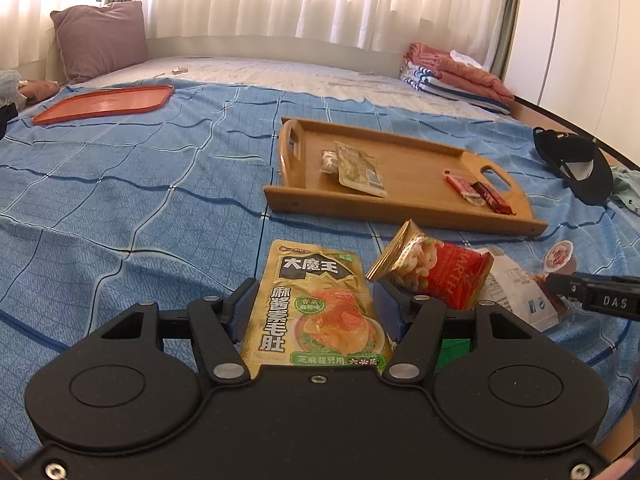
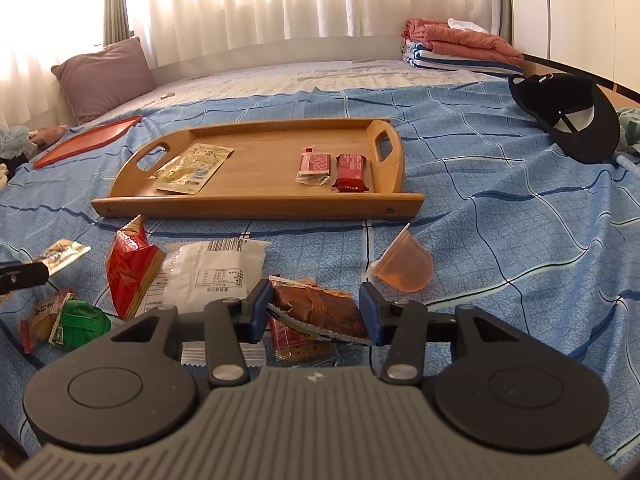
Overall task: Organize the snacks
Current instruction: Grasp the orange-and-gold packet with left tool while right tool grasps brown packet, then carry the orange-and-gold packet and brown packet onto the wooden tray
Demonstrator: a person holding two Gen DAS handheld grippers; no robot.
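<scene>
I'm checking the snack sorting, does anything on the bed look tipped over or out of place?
Yes. An orange jelly cup lies tipped on its side on the blue bedsheet, short of the wooden tray. A black cap, no snack, sits upside down nearby.

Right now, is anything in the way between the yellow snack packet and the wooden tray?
Nothing visible blocks it. The yellow packet sits between the left gripper fingers, and only bare blue bedsheet lies between it and the wooden tray. The red snack bag lies just to the packet's right, off the straight path.
</scene>
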